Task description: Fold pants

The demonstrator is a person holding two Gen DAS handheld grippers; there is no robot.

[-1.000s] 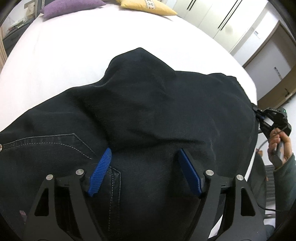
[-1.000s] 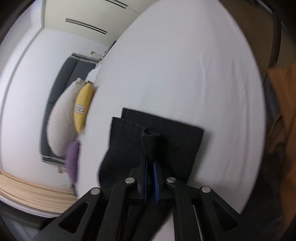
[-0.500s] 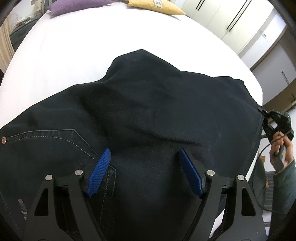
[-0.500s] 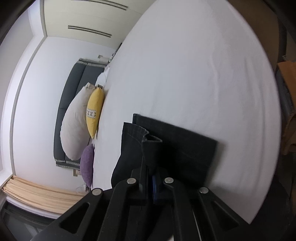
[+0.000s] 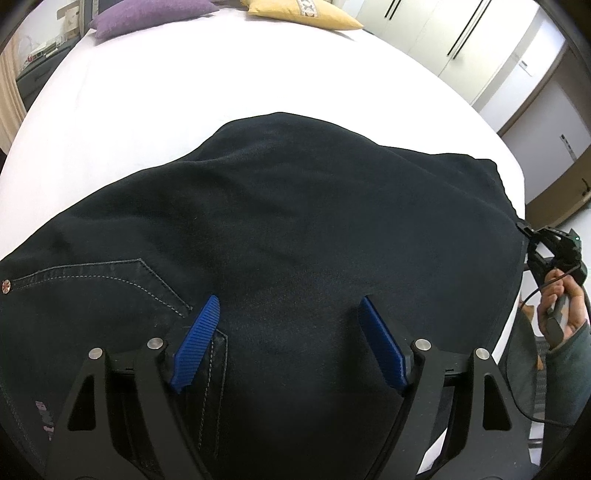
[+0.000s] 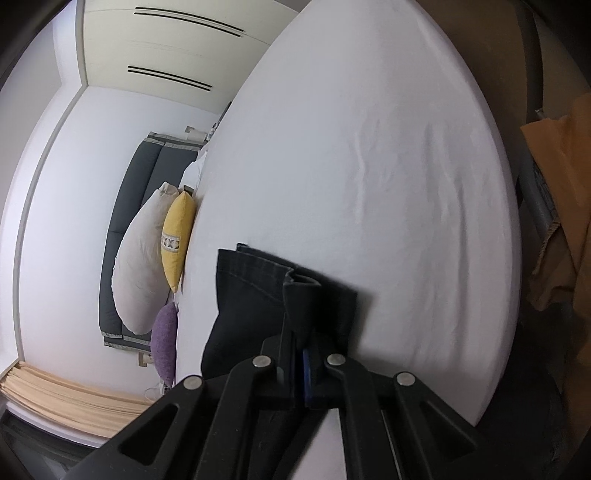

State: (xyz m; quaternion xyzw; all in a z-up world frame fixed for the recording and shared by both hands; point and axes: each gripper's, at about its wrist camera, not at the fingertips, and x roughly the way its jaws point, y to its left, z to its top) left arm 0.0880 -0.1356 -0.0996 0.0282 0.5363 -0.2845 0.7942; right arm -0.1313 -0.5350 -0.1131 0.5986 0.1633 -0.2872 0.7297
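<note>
The left tongs (image 5: pixel 288 332) are seen spread wide in the left wrist view, with their two blue pads (image 5: pixel 195 343) well apart. Nothing is pinched between them. They are held over the black pants (image 5: pixel 277 229), pointing down at the cloth. The pants are spread out on the white bed (image 5: pixel 147 92) and fill most of this view. A pocket with pale stitching (image 5: pixel 110 269) and a small metal stud (image 5: pixel 5 286) are seen on the left part of the pants. Far off at the head of the bed, a purple pillow (image 5: pixel 147 11) and a yellow pillow (image 5: pixel 306 13) are seen. At the right edge of the pants, the right tongs (image 5: pixel 524 227) are seen, held by a hand (image 5: pixel 561 306) in a dark green sleeve (image 5: pixel 570 365). White cupboard doors (image 5: pixel 454 33) are seen behind the bed.

In the right wrist view, the right tongs (image 6: pixel 301 354) are pressed together on a fold of the pants (image 6: pixel 255 295), and their jaws have just been closing on it. The hem end of the pants is seen in front of the tongs, lying on the white bed (image 6: pixel 369 166). The pinched bit of cloth is bunched up between the pads. A big white pillow (image 6: pixel 140 258), the yellow pillow (image 6: pixel 177 236) and the purple pillow (image 6: pixel 164 336) are lined up against a dark grey headboard (image 6: pixel 122 229). A tan curtain (image 6: pixel 66 398) is seen low on the left.
</note>
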